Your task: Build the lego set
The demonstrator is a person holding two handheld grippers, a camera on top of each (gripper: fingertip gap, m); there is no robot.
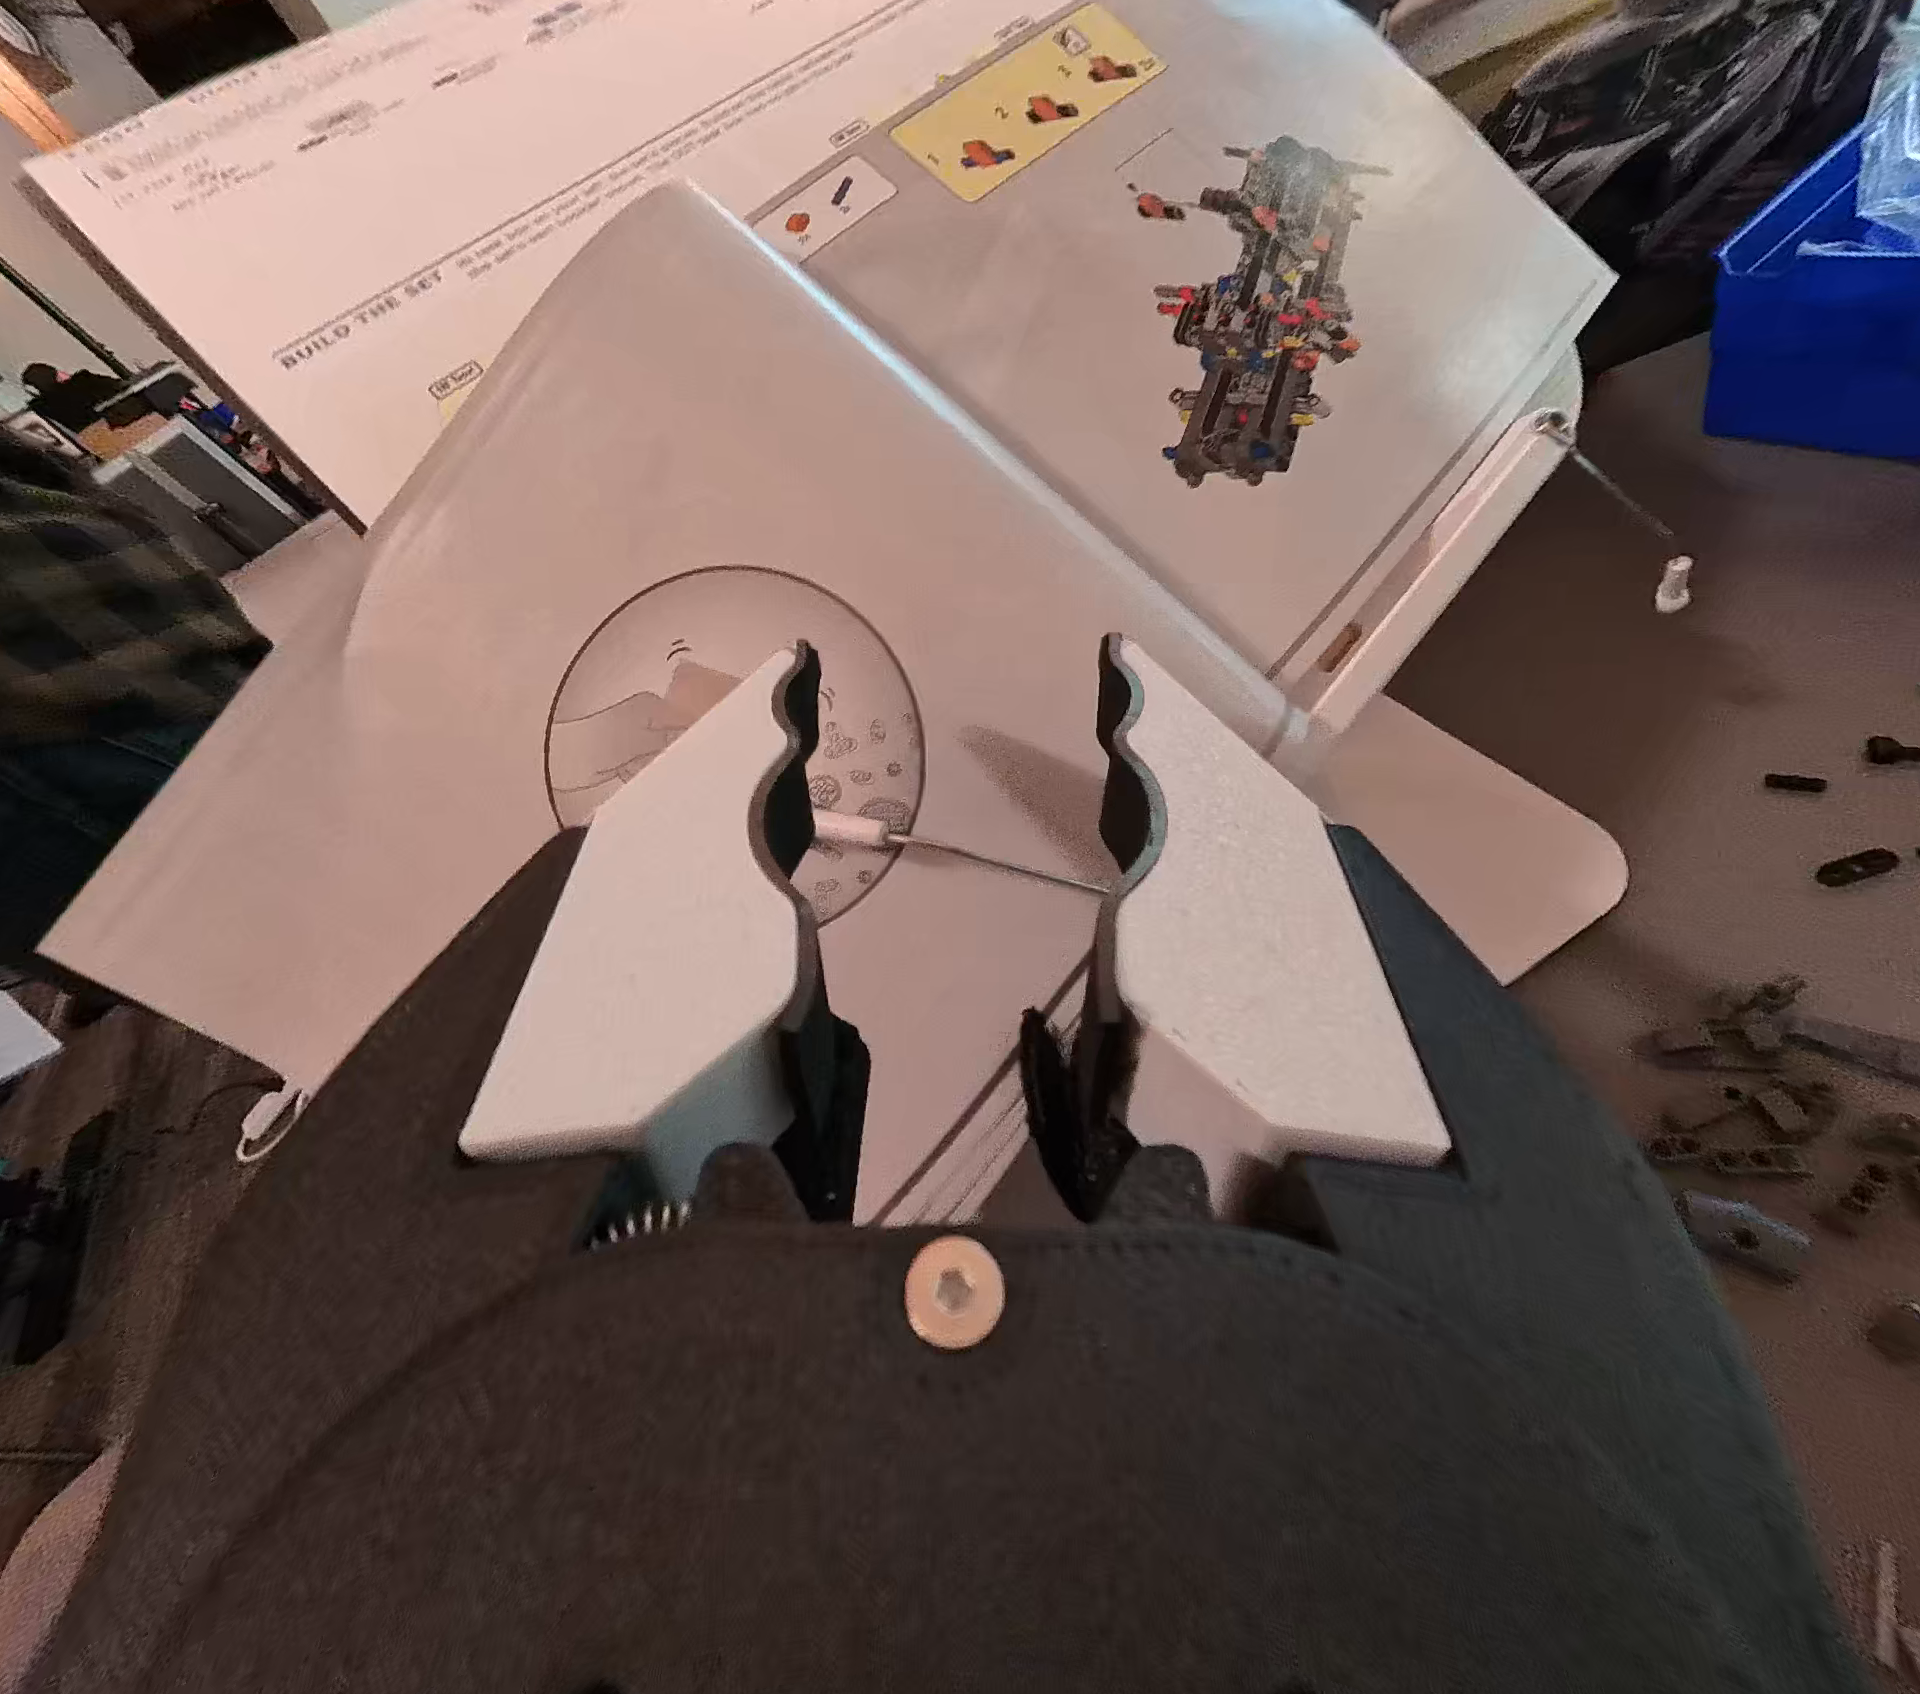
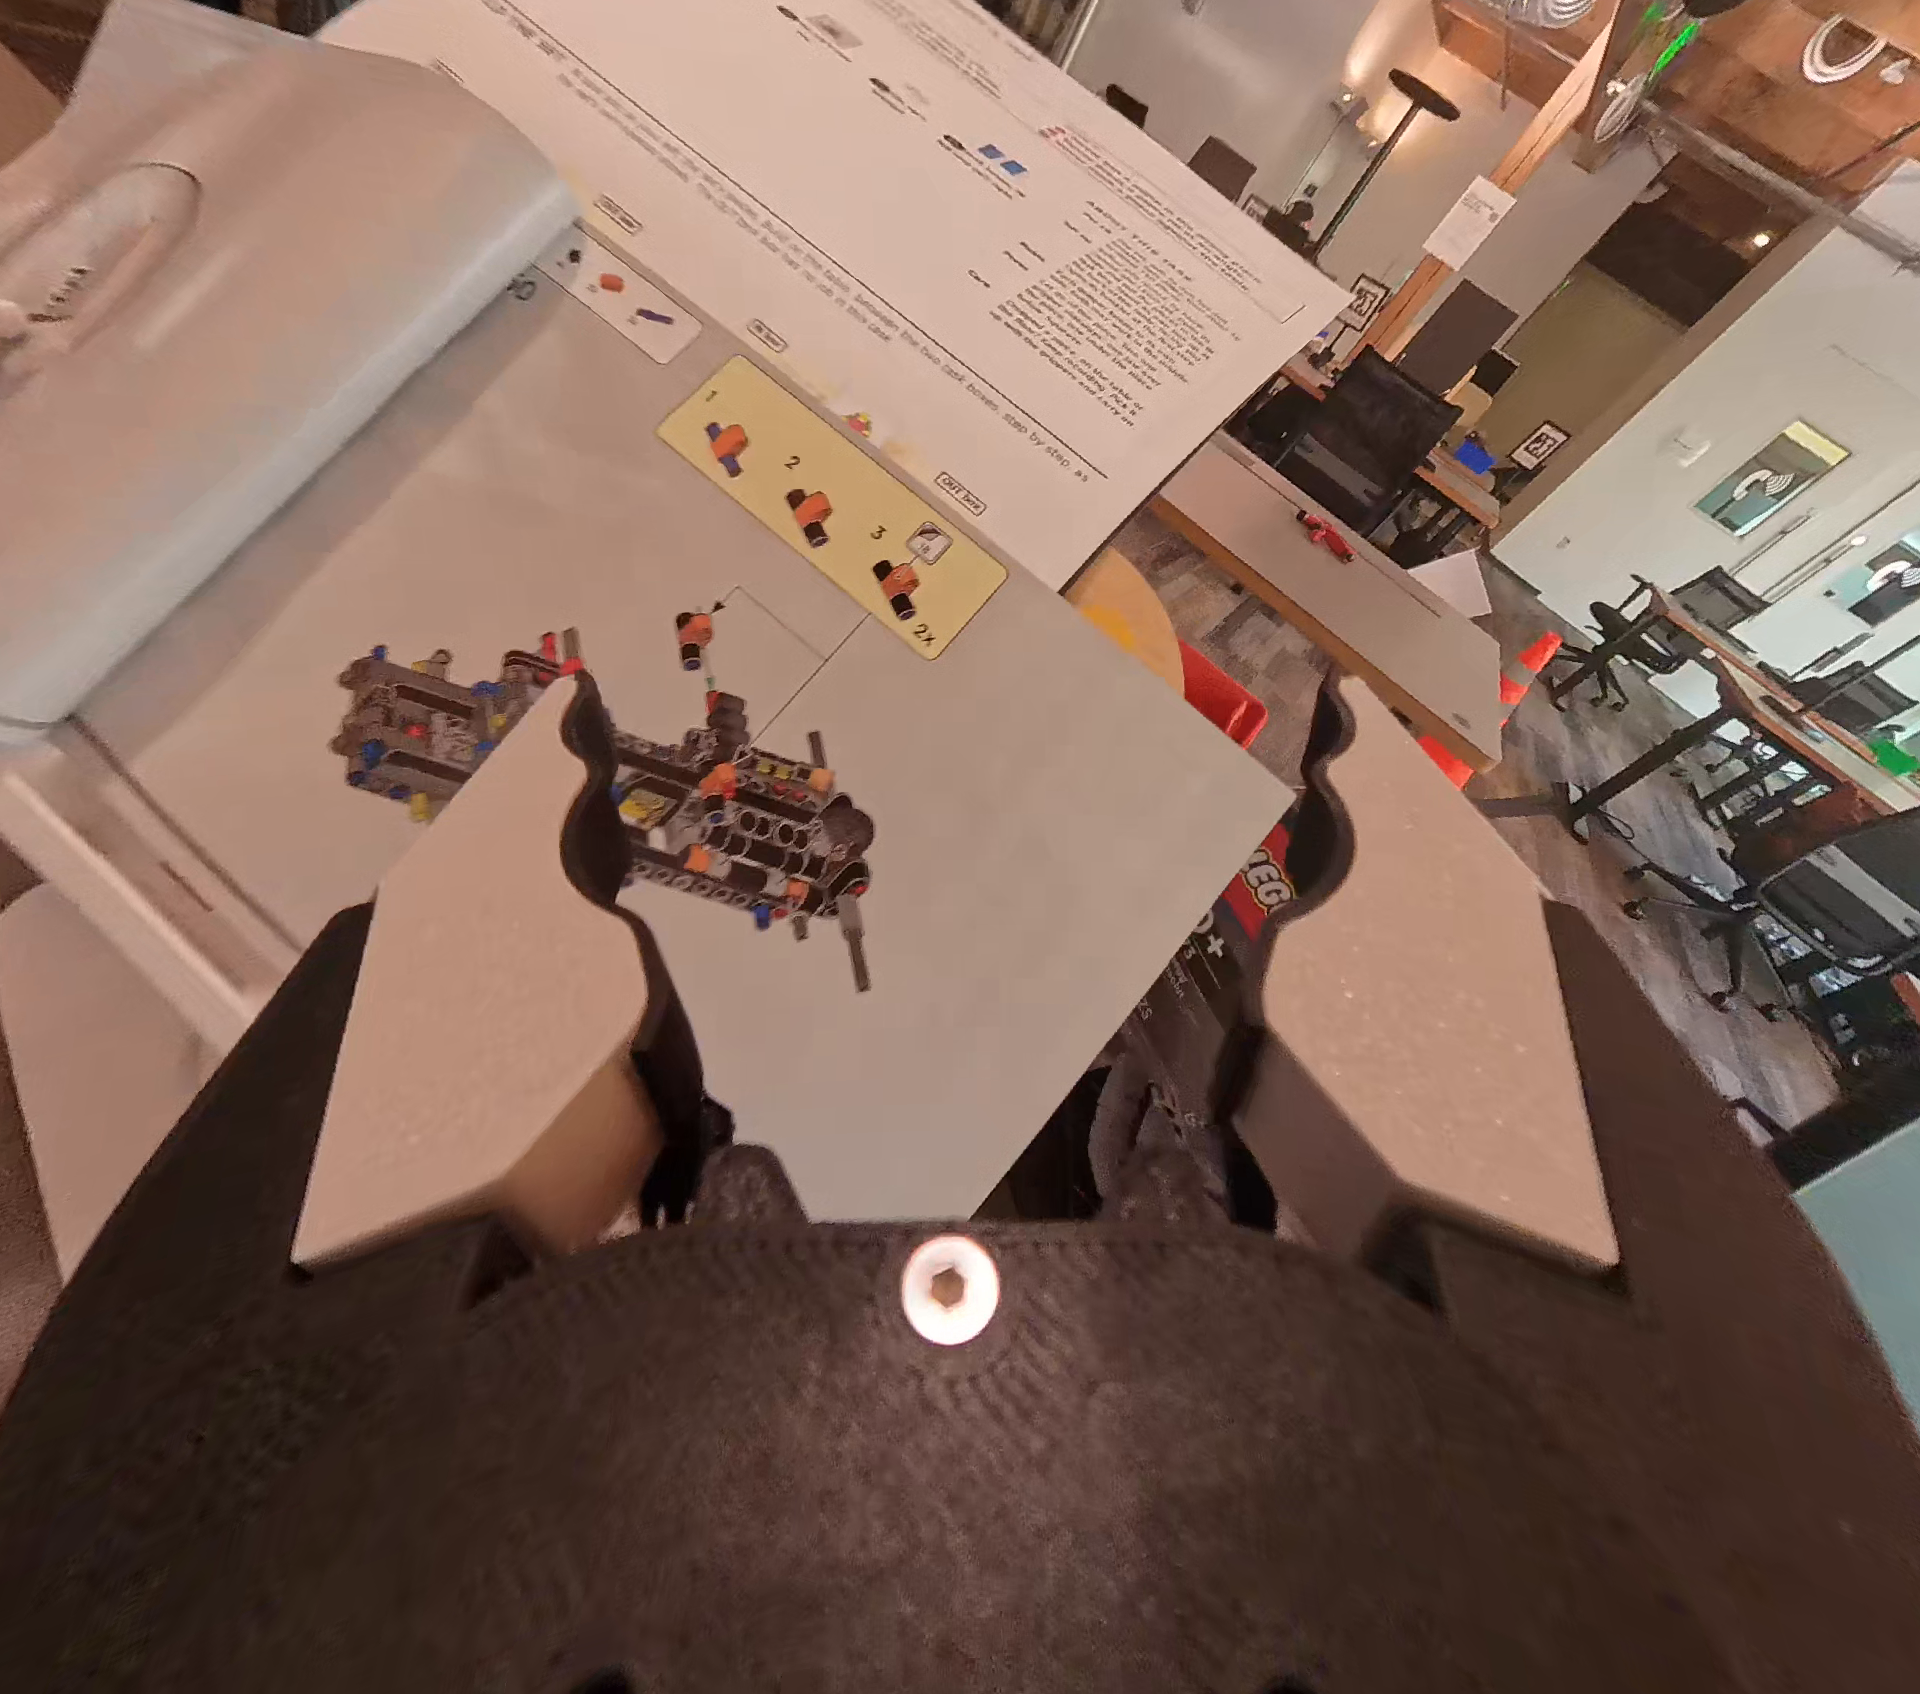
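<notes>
The instruction booklet (image 1: 1195,314) stands open on a white book stand (image 1: 1455,813). One of its pages (image 1: 644,481) is lifted and curves toward me. My left gripper (image 1: 956,688) is open in front of that page, and the stand's thin wire page holder (image 1: 966,855) crosses between its fingers. My right gripper (image 2: 956,709) is wide open and empty. The page with the model picture (image 2: 935,813) lies between its fingers, and neither finger closes on it. Loose grey and black Lego pieces (image 1: 1756,1114) lie on the table at the right.
A white printed sheet (image 1: 540,75) leans behind the booklet and also shows in the right wrist view (image 2: 883,117). A blue bin (image 1: 1818,314) stands at the right. A Lego box (image 2: 1262,886) shows under the page. A blurred white object (image 2: 94,262) is at the far left. Office desks and chairs are beyond.
</notes>
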